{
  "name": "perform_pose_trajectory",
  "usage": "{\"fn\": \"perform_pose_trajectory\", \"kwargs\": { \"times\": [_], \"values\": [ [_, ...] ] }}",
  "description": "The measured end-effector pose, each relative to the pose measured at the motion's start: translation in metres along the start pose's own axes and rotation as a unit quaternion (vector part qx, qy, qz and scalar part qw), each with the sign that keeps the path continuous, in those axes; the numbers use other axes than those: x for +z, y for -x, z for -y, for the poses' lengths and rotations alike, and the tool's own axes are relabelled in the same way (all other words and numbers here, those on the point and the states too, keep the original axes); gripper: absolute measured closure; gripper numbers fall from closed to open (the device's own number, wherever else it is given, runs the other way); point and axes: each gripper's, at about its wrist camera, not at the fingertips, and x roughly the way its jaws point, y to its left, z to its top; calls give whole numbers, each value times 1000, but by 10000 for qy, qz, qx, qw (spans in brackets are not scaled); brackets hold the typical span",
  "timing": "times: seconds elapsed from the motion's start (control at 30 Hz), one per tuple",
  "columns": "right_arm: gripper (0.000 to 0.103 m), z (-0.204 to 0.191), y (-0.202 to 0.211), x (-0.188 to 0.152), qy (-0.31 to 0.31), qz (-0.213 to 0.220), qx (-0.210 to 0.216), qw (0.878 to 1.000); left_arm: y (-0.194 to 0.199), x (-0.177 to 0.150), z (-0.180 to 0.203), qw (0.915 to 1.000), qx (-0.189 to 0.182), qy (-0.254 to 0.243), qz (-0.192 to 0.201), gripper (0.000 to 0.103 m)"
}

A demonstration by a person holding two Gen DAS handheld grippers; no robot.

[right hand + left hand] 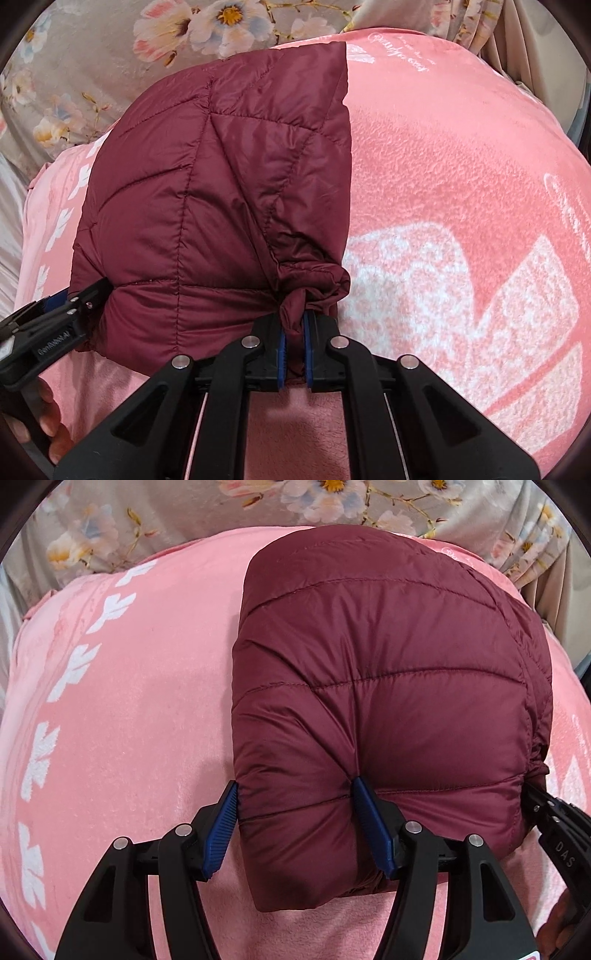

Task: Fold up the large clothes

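Observation:
A maroon quilted puffer jacket [388, 686] lies folded into a thick bundle on a pink blanket [129, 709]. My left gripper [295, 797] has its blue-padded jaws wide apart around the bundle's near left corner, pressing into the padding. My right gripper [293, 332] is shut on a bunched fold of the jacket [221, 192] at its near right corner. The left gripper also shows in the right wrist view [70, 302] at the jacket's left side, and the right gripper shows in the left wrist view [550, 812] at the far right.
The pink blanket [461, 184] has white leaf and bow prints and covers a bed. A grey floral sheet [258, 506] lies beyond it. A curtain [517, 37] hangs at the far right. Fingers of the left hand [44, 406] show at the lower left.

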Motion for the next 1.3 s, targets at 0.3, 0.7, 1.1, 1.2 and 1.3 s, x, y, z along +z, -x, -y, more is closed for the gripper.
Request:
{"fn": "perform_pose_trajectory", "kwargs": {
  "times": [0.3,0.7,1.1,1.2,1.3],
  "values": [
    [97,-2,-1,4,5,-33,32,10000,0,-1,0,10000,53,-1,19,41],
    [86,10,40,6,-130,-24,-84,9999,39,22,-34,9980,-364,505,-47,44],
    [83,-1,59,89,-64,553,-86,9984,46,122,-49,9947,-378,786,539,45],
    [74,4,55,115,-381,685,39,9969,35,140,-43,9946,-523,774,452,45],
    [67,8,43,137,-642,710,119,9953,19,155,-31,9948,-589,717,413,46]
  ]
}}
